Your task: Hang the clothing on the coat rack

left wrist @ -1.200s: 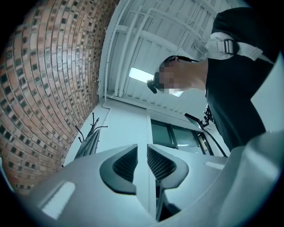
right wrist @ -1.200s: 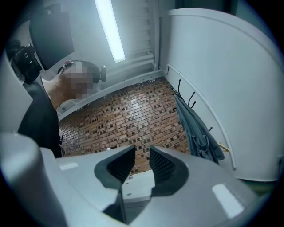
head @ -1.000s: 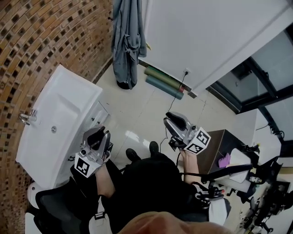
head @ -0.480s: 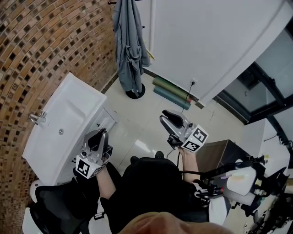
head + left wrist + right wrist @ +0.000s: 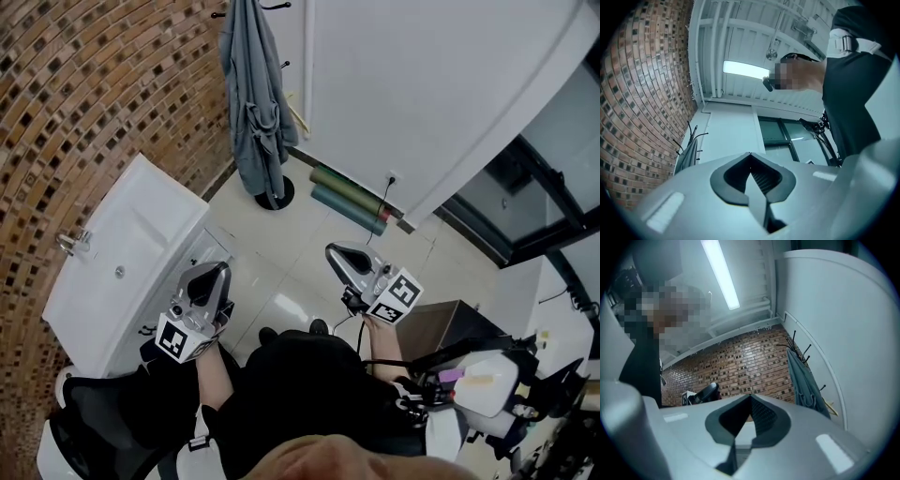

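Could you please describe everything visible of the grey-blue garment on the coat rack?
The garment is a long, robe-like piece of soft grey-blue cloth. It hangs limp in vertical folds from the upper hooks of the black coat rack, perhaps tied at mid-length. Its hem reaches almost to the rack's round base, in the corner between the brick wall and the white wall. Only the rack appears to touch it.

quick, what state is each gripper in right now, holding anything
left gripper: shut, just closed, nothing between its jaws
right gripper: shut, just closed, nothing between its jaws
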A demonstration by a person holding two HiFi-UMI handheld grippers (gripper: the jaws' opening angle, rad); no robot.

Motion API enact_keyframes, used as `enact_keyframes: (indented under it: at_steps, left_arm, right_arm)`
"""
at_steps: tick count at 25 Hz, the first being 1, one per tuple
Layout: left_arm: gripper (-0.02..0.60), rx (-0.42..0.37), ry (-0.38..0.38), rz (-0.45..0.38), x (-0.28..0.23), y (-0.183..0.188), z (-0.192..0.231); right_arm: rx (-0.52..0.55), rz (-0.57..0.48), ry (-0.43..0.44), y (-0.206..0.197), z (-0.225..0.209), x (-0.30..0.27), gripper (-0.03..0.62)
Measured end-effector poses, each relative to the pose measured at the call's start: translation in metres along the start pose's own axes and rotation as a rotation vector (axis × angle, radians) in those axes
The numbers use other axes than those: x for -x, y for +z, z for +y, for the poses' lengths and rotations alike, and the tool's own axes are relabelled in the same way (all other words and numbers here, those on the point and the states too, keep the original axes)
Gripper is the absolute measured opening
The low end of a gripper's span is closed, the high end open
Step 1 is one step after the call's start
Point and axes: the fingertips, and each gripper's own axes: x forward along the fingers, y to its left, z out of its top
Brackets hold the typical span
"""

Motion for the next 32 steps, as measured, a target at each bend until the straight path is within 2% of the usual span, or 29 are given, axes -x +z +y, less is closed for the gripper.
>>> enact_keyframes:
  at_steps: [3,10,15,23,32]
  left_arm:
    - [0.002,-0.003,-0.018,0.038,-0.003,-0.007,-0.012]
    - [0.002,-0.025,0.032,0.080,-0.004,-0.015,-0.016]
    - [0.002,-0.030,0.057,0.107,-0.005,-0.021,-0.021]
    - [0.002,-0.012,0.037,0.125,-0.011,-0.031,-0.034]
    - [0.002,-0.038,0.070,0.183,-0.011,-0.043,-0.033]
  right_arm:
    - [-0.004,-0.002,-0.004,-0.002,-0.003,0.004,0.003]
    - [0.051,0.018,0.013,-0.008,0.000,0.007,0.003]
    - [0.043,0.024,0.022,-0.007,-0.002,0.015,0.003]
    - [0.041,0.049,0.040,-0.008,-0.001,0.020,0.003]
    - [0.069,0.064,0.072,-0.008,0.000,0.019,0.003]
